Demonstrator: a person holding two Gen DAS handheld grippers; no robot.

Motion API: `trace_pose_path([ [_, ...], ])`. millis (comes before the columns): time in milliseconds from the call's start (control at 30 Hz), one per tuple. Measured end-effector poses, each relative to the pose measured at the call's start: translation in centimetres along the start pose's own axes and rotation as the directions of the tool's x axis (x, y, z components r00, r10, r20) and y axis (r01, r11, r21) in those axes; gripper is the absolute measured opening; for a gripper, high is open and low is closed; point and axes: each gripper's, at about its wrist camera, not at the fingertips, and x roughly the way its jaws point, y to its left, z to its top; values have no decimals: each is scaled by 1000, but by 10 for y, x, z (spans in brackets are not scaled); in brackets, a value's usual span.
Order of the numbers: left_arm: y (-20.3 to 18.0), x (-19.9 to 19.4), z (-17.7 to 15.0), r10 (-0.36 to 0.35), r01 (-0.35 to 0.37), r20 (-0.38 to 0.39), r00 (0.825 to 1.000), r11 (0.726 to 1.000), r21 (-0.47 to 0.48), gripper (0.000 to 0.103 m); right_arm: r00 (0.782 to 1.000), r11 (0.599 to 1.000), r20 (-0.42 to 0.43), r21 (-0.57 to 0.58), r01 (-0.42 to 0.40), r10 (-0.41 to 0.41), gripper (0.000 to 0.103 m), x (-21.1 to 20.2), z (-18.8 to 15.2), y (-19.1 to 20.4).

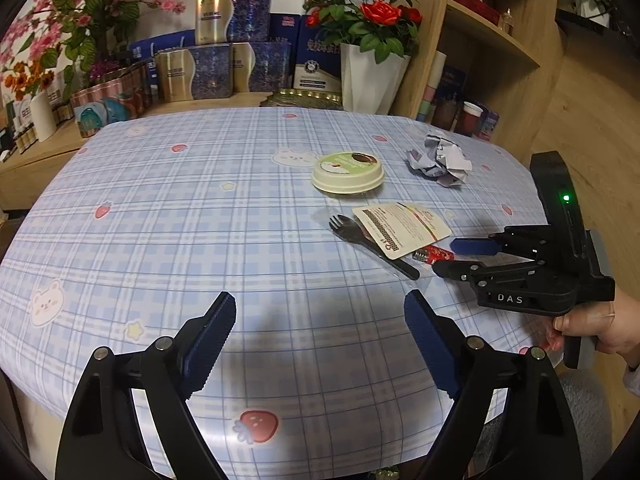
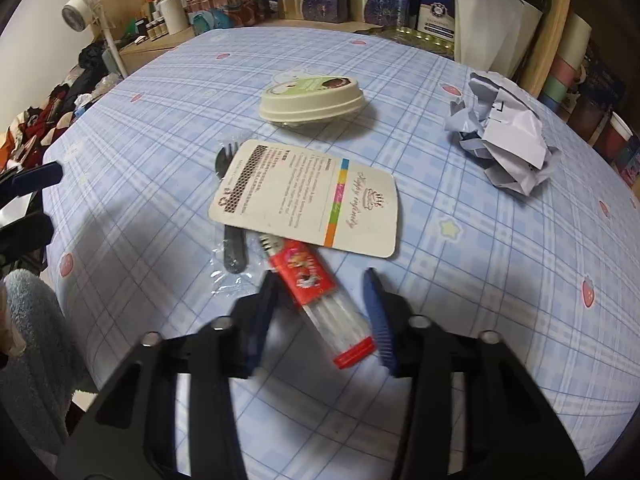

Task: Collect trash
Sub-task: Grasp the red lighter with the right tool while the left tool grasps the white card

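Jaws of the right gripper (image 2: 320, 312) stand spread astride the red candle packet (image 2: 320, 300), not pinching it. The packet lies flat on the worktop (image 2: 500, 280), its far end under a printed card (image 2: 312, 196). Wrapped black fork (image 2: 234, 248), cup lid (image 2: 312, 100) and crumpled paper (image 2: 504, 148) lie beyond. Left gripper (image 1: 320, 320) jaws spread, holding nothing.

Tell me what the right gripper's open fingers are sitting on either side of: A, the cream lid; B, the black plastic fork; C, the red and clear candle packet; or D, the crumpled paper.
C: in the right wrist view the right gripper is open with the candle packet lying between its fingers, while the crumpled paper, lid and fork lie farther off.
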Motion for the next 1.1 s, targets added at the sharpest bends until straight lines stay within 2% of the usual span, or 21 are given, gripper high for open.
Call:
trace_pose_path([
  [133,-5,8,3,-16,16,-17,1000,1000,19,84,1000,1000,12,7,-14,14,29,-6,-8,-5],
  [267,-11,16,8,-34,35,-33,999,999,33,83,1000,999,22,29,-20,19,27,-11,-15,-14],
  [467,-26,29,20,-75,80,-64,995,993,81,82,997,995,61,100,30,-36,27,-23,-28,-41],
  [567,-39,41,30,-85,95,-79,993,985,142,82,993,981,93,182,60,-78,26,-31,-35,-61],
  [733,-64,68,45,-84,116,-133,988,960,254,82,986,961,122,267,76,-111,26,-35,-45,-79],
  [900,-83,96,55,-111,184,-210,971,910,372,82,986,946,132,320,56,-103,26,-34,-51,-90],
  [1000,-82,112,64,-146,237,-258,955,900,365,82,986,938,133,343,48,-99,26,-33,-51,-94],
  [1100,-80,123,71,-144,236,-262,954,901,364,82,987,932,132,359,43,-96,26,-31,-52,-96],
])
